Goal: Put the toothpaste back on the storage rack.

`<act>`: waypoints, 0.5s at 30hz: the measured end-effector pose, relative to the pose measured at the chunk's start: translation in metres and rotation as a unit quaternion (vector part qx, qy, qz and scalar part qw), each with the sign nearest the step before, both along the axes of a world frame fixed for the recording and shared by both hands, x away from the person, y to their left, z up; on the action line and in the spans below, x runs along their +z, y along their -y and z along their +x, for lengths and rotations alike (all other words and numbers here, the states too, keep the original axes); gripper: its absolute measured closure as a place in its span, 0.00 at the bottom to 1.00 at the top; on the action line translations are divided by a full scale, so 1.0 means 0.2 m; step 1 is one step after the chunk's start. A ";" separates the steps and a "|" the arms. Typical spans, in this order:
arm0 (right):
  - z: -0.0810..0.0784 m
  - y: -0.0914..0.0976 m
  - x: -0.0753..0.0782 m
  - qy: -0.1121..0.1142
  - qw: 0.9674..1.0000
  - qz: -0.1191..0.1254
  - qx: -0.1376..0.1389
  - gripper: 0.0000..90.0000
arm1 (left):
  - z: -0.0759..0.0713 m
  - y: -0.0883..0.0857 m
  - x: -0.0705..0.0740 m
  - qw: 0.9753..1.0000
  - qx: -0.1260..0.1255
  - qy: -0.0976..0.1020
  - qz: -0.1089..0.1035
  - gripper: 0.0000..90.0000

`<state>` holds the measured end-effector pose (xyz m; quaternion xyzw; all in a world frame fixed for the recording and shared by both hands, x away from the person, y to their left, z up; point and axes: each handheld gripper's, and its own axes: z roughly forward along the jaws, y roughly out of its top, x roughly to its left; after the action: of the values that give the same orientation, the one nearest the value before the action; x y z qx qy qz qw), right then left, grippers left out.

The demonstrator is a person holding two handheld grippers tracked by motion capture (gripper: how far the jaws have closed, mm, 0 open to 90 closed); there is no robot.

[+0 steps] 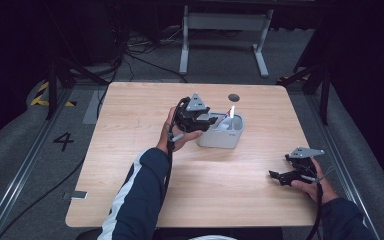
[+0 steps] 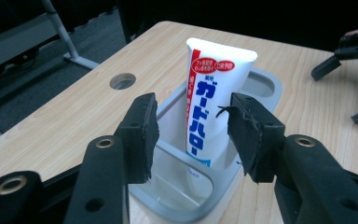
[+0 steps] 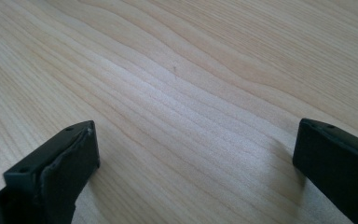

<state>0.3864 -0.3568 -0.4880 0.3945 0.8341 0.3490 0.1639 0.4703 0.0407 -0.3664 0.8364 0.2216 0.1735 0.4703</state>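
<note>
A white toothpaste tube (image 2: 210,98) with red and blue lettering stands tilted inside a grey plastic bin (image 2: 182,186) near the table's middle. In the high view the tube (image 1: 232,112) pokes up from the bin (image 1: 222,134). My left gripper (image 1: 209,120) hovers at the bin's left rim; in the left gripper view it (image 2: 193,135) is open, its pads on either side of the tube without touching it. My right gripper (image 1: 276,175) rests low over the table at the front right, open, with bare wood between its jaws (image 3: 191,154).
The wooden table (image 1: 130,150) has a round cable hole (image 1: 234,97) behind the bin. A white desk frame (image 1: 225,30) and cables lie on the floor beyond the table's far edge.
</note>
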 end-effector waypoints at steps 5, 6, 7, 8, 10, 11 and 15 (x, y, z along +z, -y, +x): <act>0.00 0.00 0.00 0.000 1.000 0.000 0.000 0.01 | -0.04 -0.03 0.00 1.000 -0.001 0.008 0.028 0.56; 0.00 0.00 0.00 0.000 1.000 0.000 0.000 0.01 | -0.04 -0.04 0.00 0.999 -0.002 0.012 0.038 0.55; 0.00 0.00 0.00 0.000 1.000 0.000 0.000 0.01 | -0.05 -0.04 0.00 0.999 -0.001 0.013 0.041 0.54; 0.00 0.00 0.00 0.000 1.000 0.000 0.000 0.01 | -0.05 -0.05 0.00 0.999 -0.001 0.012 0.045 0.54; 0.00 0.00 0.00 0.000 1.000 0.000 0.000 0.01 | -0.06 -0.06 0.00 0.999 0.001 0.013 0.049 0.52; 0.00 0.00 0.00 0.000 1.000 0.000 0.000 0.01 | -0.07 -0.07 0.00 0.998 0.007 0.016 0.063 0.51; 0.00 0.00 0.00 0.000 1.000 0.000 0.000 0.01 | -0.08 -0.09 -0.01 0.997 0.008 0.020 0.077 0.49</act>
<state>0.3864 -0.3568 -0.4880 0.3944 0.8342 0.3489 0.1639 0.4536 0.0585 -0.3675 0.8649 0.2050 0.2105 0.4070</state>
